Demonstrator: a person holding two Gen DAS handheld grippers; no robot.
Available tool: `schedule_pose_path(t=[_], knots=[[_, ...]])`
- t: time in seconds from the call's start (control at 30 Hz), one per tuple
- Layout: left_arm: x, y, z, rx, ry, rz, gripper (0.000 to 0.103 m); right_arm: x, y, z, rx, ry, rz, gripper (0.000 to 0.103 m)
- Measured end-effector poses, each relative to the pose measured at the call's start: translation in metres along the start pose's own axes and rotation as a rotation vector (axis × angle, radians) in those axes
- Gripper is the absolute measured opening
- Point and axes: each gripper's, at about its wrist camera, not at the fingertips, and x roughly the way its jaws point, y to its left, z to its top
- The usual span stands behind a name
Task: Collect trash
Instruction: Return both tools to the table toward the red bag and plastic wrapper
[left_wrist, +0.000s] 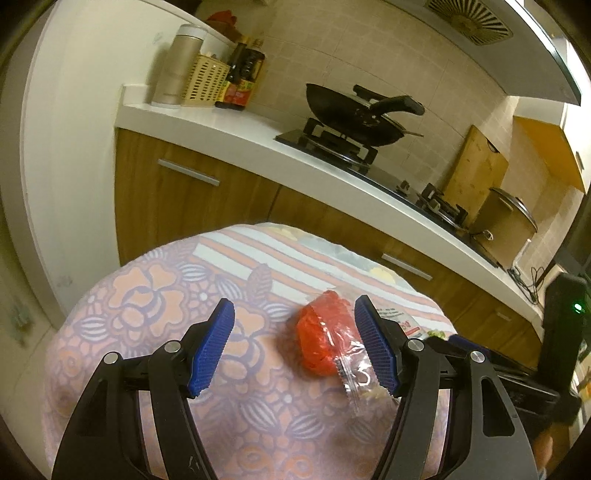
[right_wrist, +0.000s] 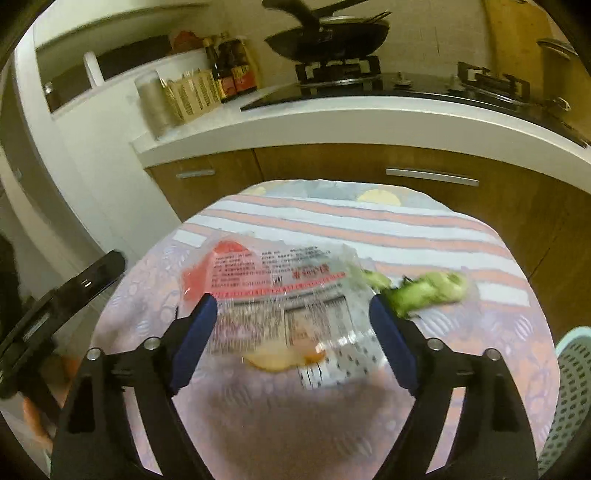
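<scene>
Nothing could be read clearly. The clear plastic wrapper (right_wrist: 291, 295) near the middle of the tabletop (right_wrist: 369, 229) carried red and black print, too blurred to make out. The sauce bottles' (left_wrist: 242, 90) red labels on the counter were illegible too.

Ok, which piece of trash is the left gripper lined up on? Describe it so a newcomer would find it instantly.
Start at the round table with the floral pink-and-lilac cloth, in front of the wooden kitchen cabinets. Between the open blue-padded fingers of the left gripper lies a crumpled red plastic wrapper with a clear crinkled tail. It is the only solid red lump; the flat printed clear bag beside it is mostly see-through.
</scene>
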Motion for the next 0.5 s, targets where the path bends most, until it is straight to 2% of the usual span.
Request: schedule_pose_path(t=[0.07, 0.2, 0.3, 0.5], knots=[[-0.003, 0.004, 0.002, -0.004, -0.008, 0.008, 0.066, 0.01, 0.009, 0.002, -0.011, 0.017, 0.039, 0.086], [-0.005, 0.014, 0.005, -0.022, -0.013, 0.016, 0.066, 0.026, 0.023, -0.001, -0.05, 0.045, 0.018, 0.091], [-0.004, 0.02, 0.005, -0.033, -0.008, 0.019, 0.066, 0.033, 0.027, -0.006, -0.031, 0.075, 0.073, 0.093], [-0.001, 0.022, 0.004, -0.042, 0.002, 0.009, 0.066, 0.043, 0.048, -0.014, -0.134, 0.103, 0.032, 0.095]])
